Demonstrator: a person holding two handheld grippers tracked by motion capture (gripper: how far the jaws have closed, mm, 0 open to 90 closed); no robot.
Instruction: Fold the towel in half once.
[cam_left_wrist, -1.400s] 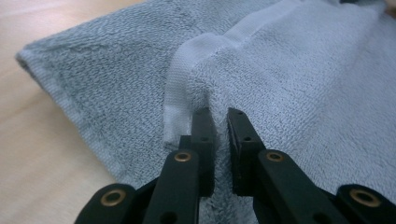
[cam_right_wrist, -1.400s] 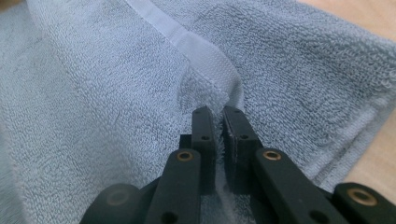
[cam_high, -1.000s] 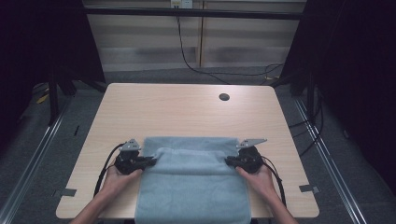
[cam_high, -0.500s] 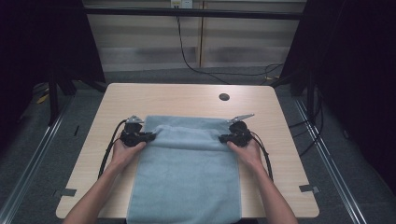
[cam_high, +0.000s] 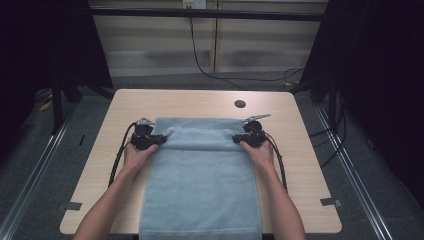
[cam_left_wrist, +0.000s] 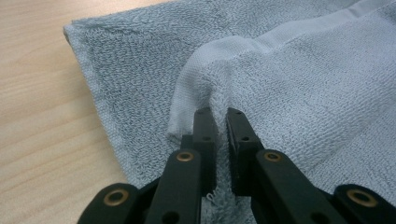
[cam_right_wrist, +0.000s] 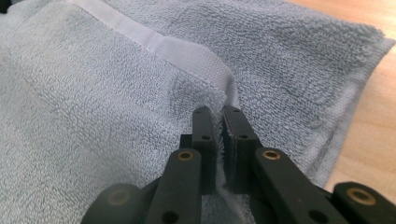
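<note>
A pale blue towel (cam_high: 200, 185) lies lengthwise on the wooden table (cam_high: 300, 165), its near end hanging over the front edge. Its upper layer is drawn toward the far end, leaving a strip of the lower layer (cam_high: 200, 123) showing beyond it. My left gripper (cam_high: 159, 140) is shut on the left corner of the towel (cam_left_wrist: 243, 79), the hem bunched between its jaws. My right gripper (cam_high: 236, 138) is shut on the right corner of the towel (cam_right_wrist: 116, 93), with the white hem band (cam_right_wrist: 177, 51) just past its fingertips.
A dark round hole (cam_high: 240, 104) sits in the table near the far right. Black cables (cam_high: 120, 150) loop from both grippers across the tabletop. Bare wood lies left and right of the towel. Dark frames and floor surround the table.
Both grippers have carried the towel's edge away from the person toward the far end of the table, lengthening the folded layer. The forearms have stretched forward.
</note>
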